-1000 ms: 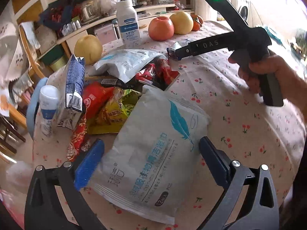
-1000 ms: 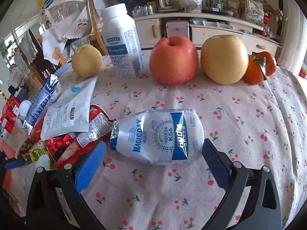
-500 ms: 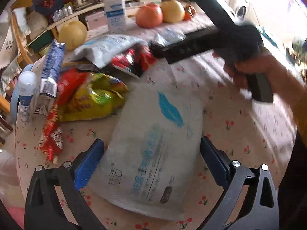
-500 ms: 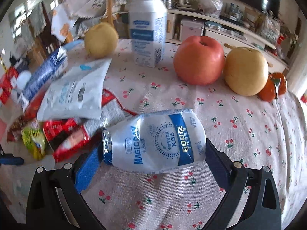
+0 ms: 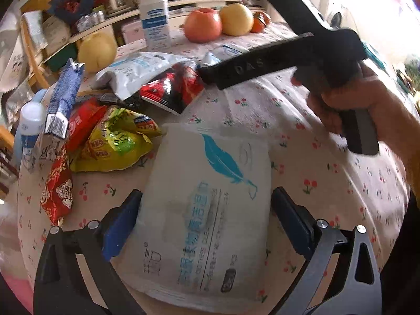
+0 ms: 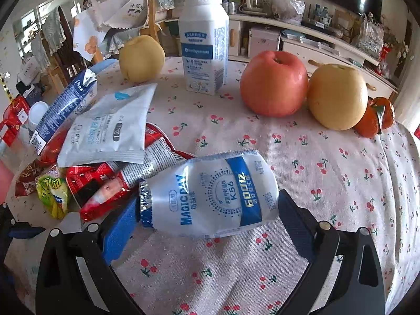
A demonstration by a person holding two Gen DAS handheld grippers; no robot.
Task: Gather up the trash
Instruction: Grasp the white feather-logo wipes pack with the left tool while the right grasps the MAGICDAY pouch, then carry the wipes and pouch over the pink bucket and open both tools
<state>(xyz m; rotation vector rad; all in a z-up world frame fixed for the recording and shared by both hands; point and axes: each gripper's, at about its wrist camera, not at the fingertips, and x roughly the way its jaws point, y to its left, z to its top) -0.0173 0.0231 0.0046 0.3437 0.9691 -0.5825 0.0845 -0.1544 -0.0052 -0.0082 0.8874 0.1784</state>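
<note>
**Silver pouch and pale feather pack, each between spread fingers**

Silver-and-blue foil, crinkled and puffy, makes up the MAGICDAY pouch [image 6: 210, 197]; it lies on its side on the cherry-print tablecloth [image 6: 328, 173], between the wide-open fingers of the right gripper [image 6: 207, 223]; whether the blue left pad touches its crimped end is hard to tell, and the right finger stands just clear. Behind it a heap of wrappers overlaps so that edges hide one another: a red glossy wrapper [image 6: 105, 183] lies partly under a flat grey sachet [image 6: 110, 128]. A white plastic bottle [image 6: 204, 42] stands upright further back, with a red apple [image 6: 273, 84] beside a yellow pear [image 6: 338, 97].

Seen from the left wrist, the left gripper [image 5: 204, 225] is likewise spread wide, gripping nothing; a soft matte feather-print pack [image 5: 210, 204] lies flat between its fingers, its near edge cut off by the frame; the blue pad sits at its left edge. A hand [image 5: 365, 107] is wrapped round the right tool's dark handle above the table; a crumpled yellow-green bag [image 5: 118, 141] lies left.
</note>
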